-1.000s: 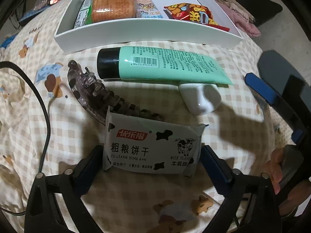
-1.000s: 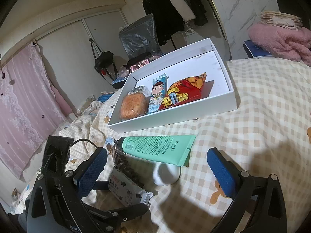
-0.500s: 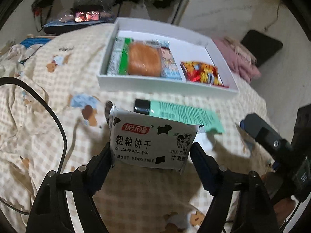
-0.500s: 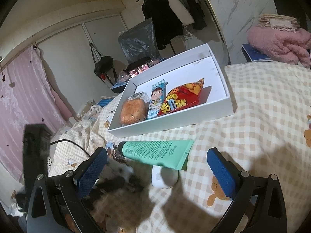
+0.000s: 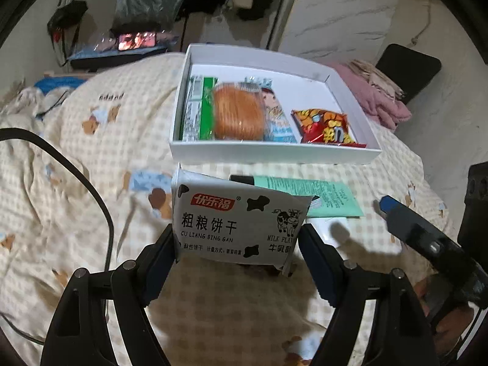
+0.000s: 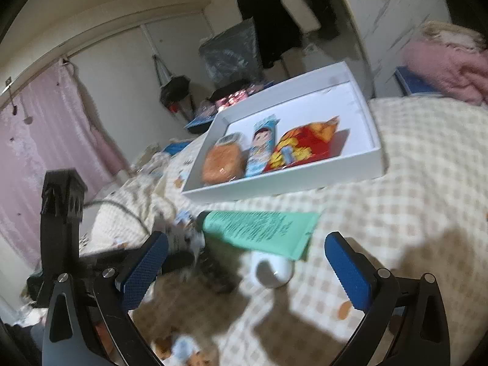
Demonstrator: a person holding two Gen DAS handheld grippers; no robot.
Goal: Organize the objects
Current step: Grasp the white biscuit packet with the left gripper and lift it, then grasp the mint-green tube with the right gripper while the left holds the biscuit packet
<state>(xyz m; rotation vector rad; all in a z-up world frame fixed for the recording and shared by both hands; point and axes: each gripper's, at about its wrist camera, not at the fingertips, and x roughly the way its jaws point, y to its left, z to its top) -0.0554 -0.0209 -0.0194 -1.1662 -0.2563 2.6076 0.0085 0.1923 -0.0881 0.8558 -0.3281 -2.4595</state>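
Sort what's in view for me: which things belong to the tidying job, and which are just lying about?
Job:
- biscuit packet, gripped in left tool
- white box with snacks
- green tube
- small white case

Lying about:
- pink blanket
- black cable
- hanging clothes

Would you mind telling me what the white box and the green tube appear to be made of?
White box: probably matte cardboard, judging by its thin, straight walls and crisp folded corners. Green tube: likely soft plastic with a satin finish, going by its flat crimped end and printed text.
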